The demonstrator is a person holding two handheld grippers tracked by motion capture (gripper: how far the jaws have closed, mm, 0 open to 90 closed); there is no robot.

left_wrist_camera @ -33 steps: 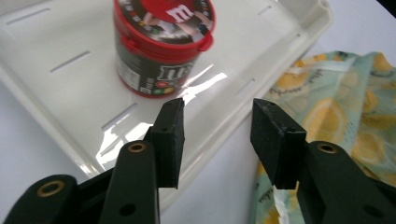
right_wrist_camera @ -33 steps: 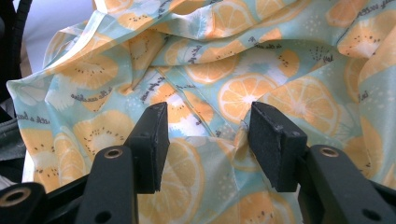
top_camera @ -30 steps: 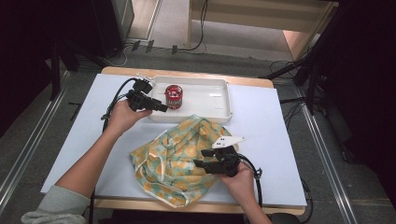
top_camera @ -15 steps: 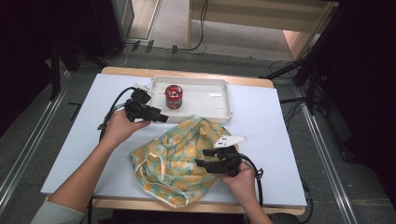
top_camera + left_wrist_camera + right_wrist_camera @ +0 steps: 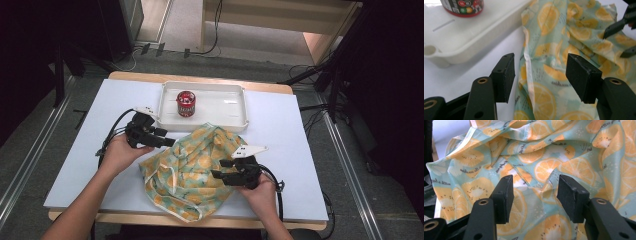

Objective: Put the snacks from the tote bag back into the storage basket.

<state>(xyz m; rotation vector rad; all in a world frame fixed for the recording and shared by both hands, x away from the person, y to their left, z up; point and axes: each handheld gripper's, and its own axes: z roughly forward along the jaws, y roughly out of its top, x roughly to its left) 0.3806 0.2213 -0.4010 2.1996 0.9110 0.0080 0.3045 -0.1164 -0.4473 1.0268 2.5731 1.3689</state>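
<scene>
A crumpled, thin orange-slice-print cloth (image 5: 192,167) is spread on the white worktop (image 5: 75,150), flanked by the left gripper (image 5: 540,72) and right gripper (image 5: 534,195), jaws held wide.

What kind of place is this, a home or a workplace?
Probably a lab or recording workspace, not a home: black stands and loose cables surround the white table, and a person works the cloth with a wired hand-held gripper.

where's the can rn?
High view: the can stands upright in the left part of the white tray at the table's far side, beyond the cloth.
</scene>
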